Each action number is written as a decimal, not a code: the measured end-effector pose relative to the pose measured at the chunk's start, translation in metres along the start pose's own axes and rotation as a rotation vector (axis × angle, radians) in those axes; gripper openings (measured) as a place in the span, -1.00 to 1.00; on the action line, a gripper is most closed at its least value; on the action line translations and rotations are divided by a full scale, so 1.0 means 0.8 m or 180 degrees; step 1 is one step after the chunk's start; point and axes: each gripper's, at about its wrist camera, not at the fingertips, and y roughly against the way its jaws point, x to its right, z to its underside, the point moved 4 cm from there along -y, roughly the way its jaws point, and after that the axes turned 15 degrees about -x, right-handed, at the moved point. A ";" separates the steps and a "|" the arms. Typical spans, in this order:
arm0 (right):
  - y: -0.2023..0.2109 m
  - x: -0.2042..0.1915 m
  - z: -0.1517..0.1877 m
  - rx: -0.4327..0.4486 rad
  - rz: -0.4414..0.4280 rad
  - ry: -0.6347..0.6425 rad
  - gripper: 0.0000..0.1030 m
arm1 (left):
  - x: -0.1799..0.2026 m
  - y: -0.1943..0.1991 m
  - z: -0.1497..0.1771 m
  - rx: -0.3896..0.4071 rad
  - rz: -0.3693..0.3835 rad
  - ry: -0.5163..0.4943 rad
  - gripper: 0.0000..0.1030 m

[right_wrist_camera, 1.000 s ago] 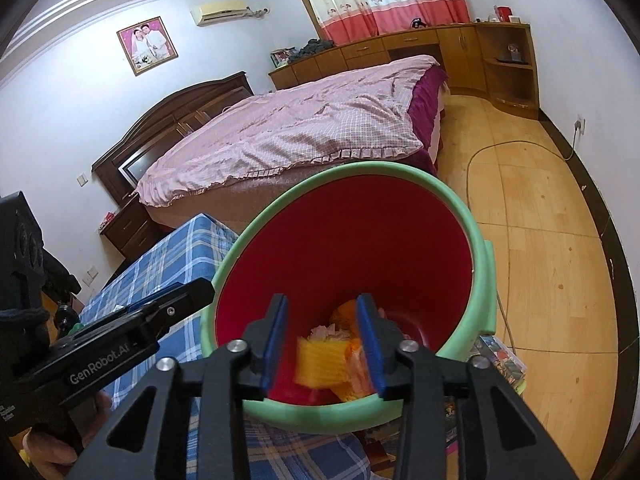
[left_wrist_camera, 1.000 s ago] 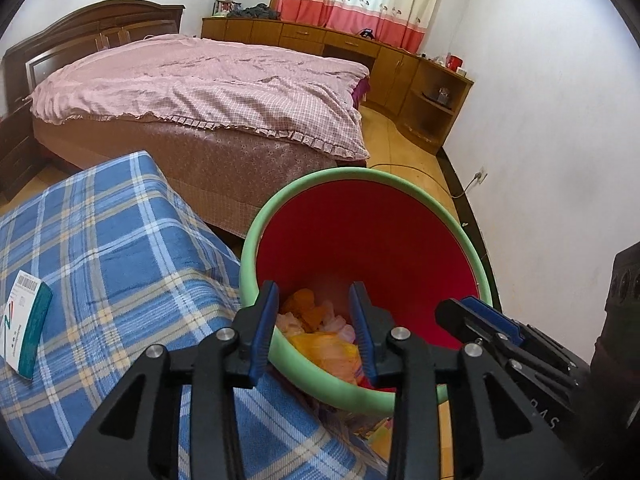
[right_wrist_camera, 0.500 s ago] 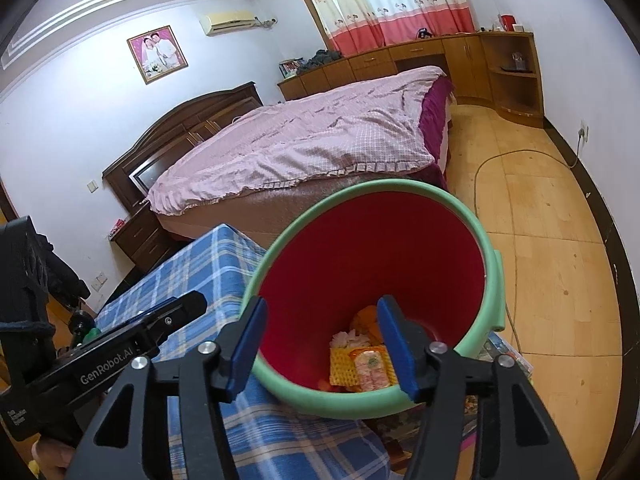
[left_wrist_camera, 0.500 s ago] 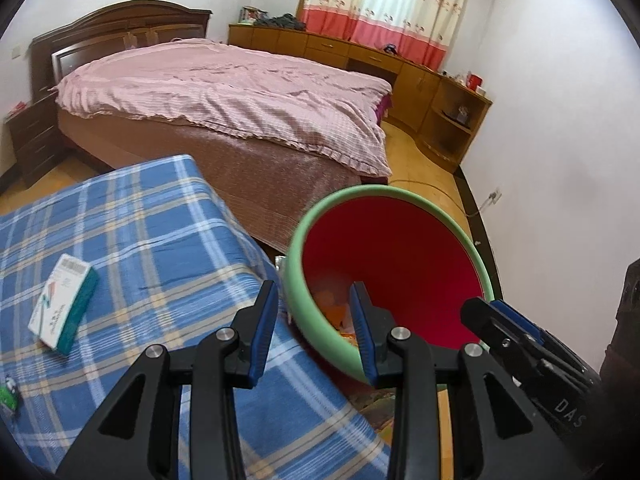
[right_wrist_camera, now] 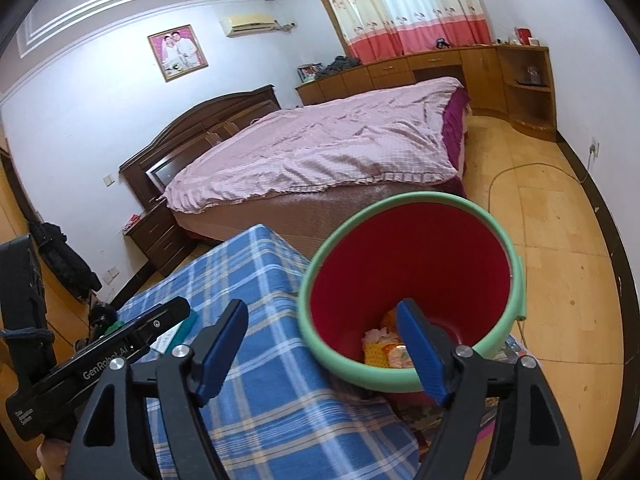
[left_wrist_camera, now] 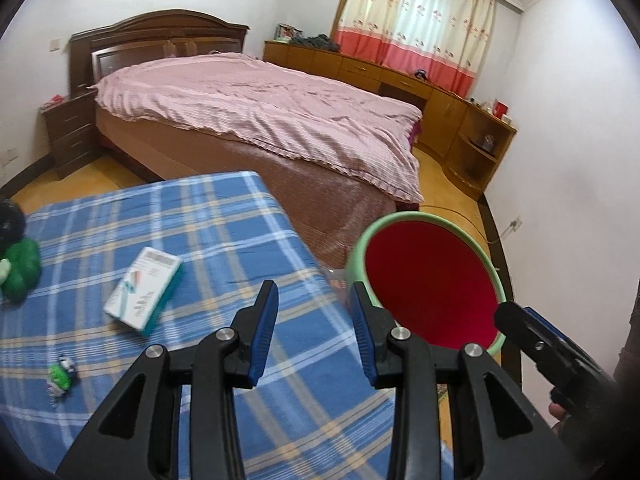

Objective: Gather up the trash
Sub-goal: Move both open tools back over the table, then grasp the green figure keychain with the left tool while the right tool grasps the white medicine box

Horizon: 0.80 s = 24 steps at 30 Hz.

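Both claws, left [left_wrist_camera: 313, 322] and right [right_wrist_camera: 326, 354], gape empty; the white-and-teal cardboard box [left_wrist_camera: 143, 292] on the blue plaid tabletop [left_wrist_camera: 224, 236] looks light and stiff, best pinched across its narrow sides.

Blue plaid tablecloth [left_wrist_camera: 168, 248], white and teal box [left_wrist_camera: 142, 298], red bin with green rim [right_wrist_camera: 404, 264], yellow and orange trash [right_wrist_camera: 386, 350] inside, pink checked bedspread [left_wrist_camera: 264, 108], blue gripper pads [left_wrist_camera: 262, 330].

bin [right_wrist_camera: 412, 280] — red inside, green rim, tilted, right of the blue checked table edge | wrappers [right_wrist_camera: 386, 350] — yellow and orange, at its bottom | white-teal box [left_wrist_camera: 143, 293] — flat on table, left | small green scrap [left_wrist_camera: 61, 373] — near-left
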 end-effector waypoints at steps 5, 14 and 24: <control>0.009 -0.029 0.008 0.0030 -0.0049 0.0113 0.59 | -0.034 0.027 0.011 0.0077 -0.0157 0.0120 -0.28; 0.017 -0.083 0.027 0.0017 -0.0097 0.0313 0.65 | -0.090 0.070 0.031 0.0186 -0.0385 0.0285 -0.28; 0.006 -0.124 0.048 -0.0105 -0.0179 0.0467 0.69 | -0.158 0.094 0.059 0.0154 -0.0640 0.0527 -0.28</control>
